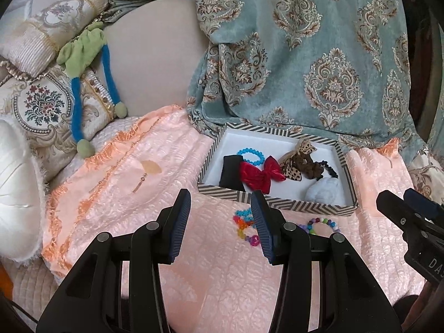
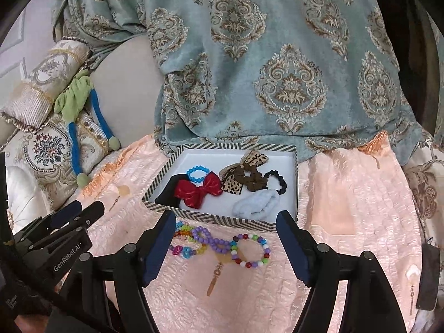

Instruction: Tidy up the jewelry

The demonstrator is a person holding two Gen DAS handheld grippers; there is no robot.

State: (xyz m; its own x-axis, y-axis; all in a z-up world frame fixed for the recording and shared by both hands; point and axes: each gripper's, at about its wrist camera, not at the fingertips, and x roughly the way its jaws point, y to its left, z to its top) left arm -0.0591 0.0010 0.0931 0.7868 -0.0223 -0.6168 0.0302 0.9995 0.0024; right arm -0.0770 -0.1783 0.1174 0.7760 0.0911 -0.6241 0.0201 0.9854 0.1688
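Observation:
A striped box (image 2: 222, 219) (image 1: 274, 204) sits on a pink quilted cloth. It holds a blue bead bracelet (image 2: 197, 173), a red bow (image 2: 199, 190), a leopard bow (image 2: 238, 173), a black scrunchie (image 2: 280, 181) and a pale fluffy scrunchie (image 2: 256, 204). In front of the box lie three bead bracelets: a rainbow one (image 2: 184, 240), a purple one (image 2: 211, 238) and a mixed-colour one (image 2: 251, 249). My right gripper (image 2: 227, 230) is open and empty, just above these. My left gripper (image 1: 222, 208) is open and empty, left of them; its right finger hides part of the rainbow bracelet (image 1: 244, 226).
A teal patterned curtain (image 2: 263, 69) hangs behind the box. Embroidered cushions (image 1: 47, 105) and a green and blue plush toy (image 1: 80, 63) lie to the left. The pink cloth (image 2: 347, 194) extends right of the box.

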